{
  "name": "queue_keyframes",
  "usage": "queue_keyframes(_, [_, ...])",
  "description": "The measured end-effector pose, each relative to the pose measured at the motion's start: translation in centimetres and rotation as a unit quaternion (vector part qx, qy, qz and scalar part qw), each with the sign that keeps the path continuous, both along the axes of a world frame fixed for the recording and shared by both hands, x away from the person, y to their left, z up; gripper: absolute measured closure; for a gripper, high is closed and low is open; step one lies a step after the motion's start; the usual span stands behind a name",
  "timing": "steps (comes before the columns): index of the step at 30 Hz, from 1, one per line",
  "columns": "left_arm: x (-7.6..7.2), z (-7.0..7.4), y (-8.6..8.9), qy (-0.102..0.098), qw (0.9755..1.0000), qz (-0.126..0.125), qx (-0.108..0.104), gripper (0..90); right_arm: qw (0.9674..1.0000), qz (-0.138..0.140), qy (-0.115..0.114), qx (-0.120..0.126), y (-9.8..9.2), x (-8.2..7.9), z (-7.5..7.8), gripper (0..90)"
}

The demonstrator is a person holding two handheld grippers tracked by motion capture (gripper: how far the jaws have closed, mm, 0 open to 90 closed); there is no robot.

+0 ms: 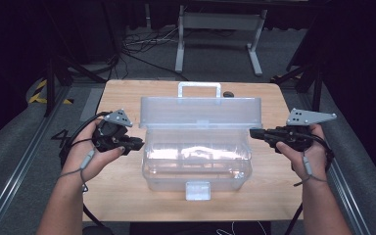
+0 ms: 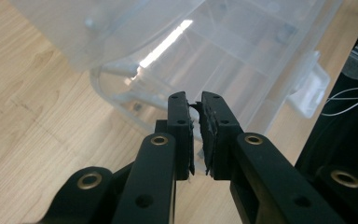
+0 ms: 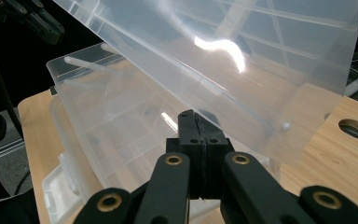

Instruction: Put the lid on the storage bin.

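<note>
While both of my hands flank the box, I list the scene from left to right.

Left gripper [image 1: 136, 143]: level with the box's left end wall, tips pointing at it. In the left gripper view its jaws stand slightly apart with a narrow slit between the pads [image 2: 181, 122]; I see nothing clamped in them. I judge it placed here to work on that end of the box.

Clear plastic box [image 1: 196, 169]: centre of the wooden table [image 1: 122, 93], lid [image 1: 200, 111] raised and standing tilted behind the tub, handle [image 1: 199, 88] on top, front latch [image 1: 198, 190] hanging toward me. The lid stays up on its hinges, I judge.

Right gripper [image 1: 252, 132]: at the box's right end, near the corner where lid meets tub, jaws pressed together on nothing.

Hard to make out: the tub's contents. Glare and clear walls blur them; I see dividers, but cannot tell what lies inside. Whether the right gripper's tips touch the lid I cannot tell. A small dark thing [image 1: 228, 94] beside the handle is too small to name.
</note>
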State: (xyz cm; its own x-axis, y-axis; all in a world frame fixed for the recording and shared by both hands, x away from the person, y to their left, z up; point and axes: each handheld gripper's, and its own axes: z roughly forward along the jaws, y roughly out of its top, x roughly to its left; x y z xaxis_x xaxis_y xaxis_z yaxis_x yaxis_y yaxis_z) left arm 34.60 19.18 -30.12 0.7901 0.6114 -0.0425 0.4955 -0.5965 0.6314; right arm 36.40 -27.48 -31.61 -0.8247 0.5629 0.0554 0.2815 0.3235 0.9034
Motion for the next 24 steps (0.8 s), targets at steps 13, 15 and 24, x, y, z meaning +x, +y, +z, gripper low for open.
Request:
queue_keyframes(13, [0.7, -1.4, 4.1, -0.011, 0.9951, 0.091, -0.038, 82.2, 1.0, 0.0, 0.001, -0.003, -0.1, -0.1, 0.0, 90.0])
queue_keyframes(15, [0.8, -1.8, 4.6, -0.011, 0.9939, 0.103, -0.037, 81.8, 1.0, 0.0, 0.0, -0.001, -0.2, -0.1, 0.0, 90.0])
queue_keyframes(24, [1.8, -4.1, 5.4, -0.004, 0.9901, 0.138, -0.023, 78.2, 1.0, -0.001, 0.001, -0.004, -0.2, -0.2, 0.0, 90.0])
